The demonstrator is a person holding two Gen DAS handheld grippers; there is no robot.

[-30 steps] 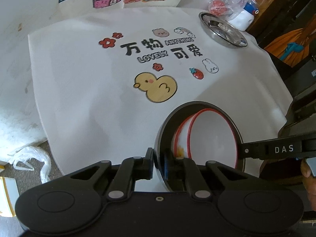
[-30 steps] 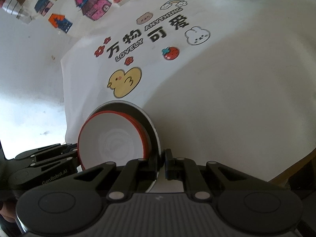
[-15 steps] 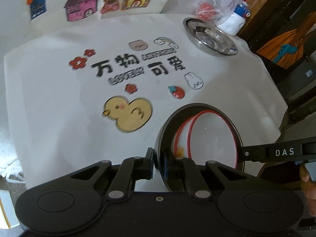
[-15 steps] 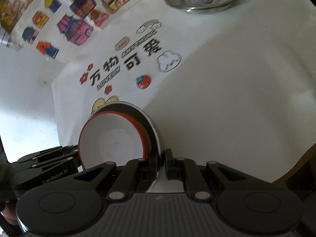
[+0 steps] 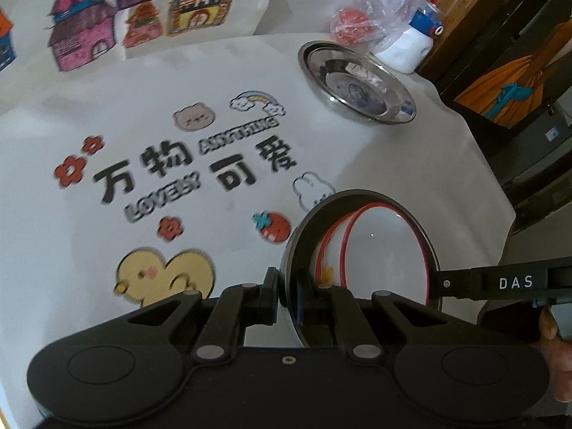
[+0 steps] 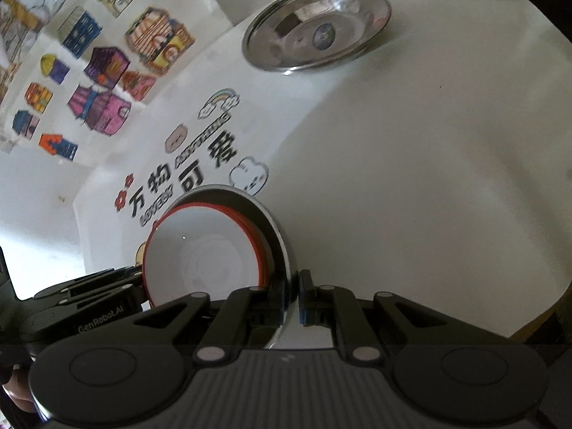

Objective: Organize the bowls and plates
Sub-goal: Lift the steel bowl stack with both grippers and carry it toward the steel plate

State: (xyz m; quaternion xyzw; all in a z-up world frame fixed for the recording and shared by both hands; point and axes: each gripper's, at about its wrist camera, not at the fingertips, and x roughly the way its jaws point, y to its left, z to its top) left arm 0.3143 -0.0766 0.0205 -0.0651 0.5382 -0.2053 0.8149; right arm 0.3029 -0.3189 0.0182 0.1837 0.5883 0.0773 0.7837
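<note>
A steel plate (image 5: pixel 304 239) carrying nested white bowls with red rims (image 5: pixel 386 254) is held up over the table by both grippers. My left gripper (image 5: pixel 286 293) is shut on the plate's left rim. My right gripper (image 6: pixel 293 293) is shut on the opposite rim of the same plate (image 6: pixel 277 232), with the bowls (image 6: pixel 200 261) to its left. Each view shows the other tool: the right gripper (image 5: pixel 500 282) and the left gripper (image 6: pixel 89 304). A second steel plate (image 5: pixel 357 85) (image 6: pixel 314 35) rests empty at the table's far right.
A white tablecloth (image 5: pixel 107 114) with cartoon prints covers the table. Behind the far plate lie a plastic bag (image 5: pixel 361 21) and a white bottle with a blue cap (image 5: pixel 411 50). The table's edge (image 5: pixel 493 178) drops off to the right, beside dark wooden furniture.
Both grippers have carried the plate and bowls forward across the table. The far steel plate now looks larger and closer in both views. Neither grip has changed.
</note>
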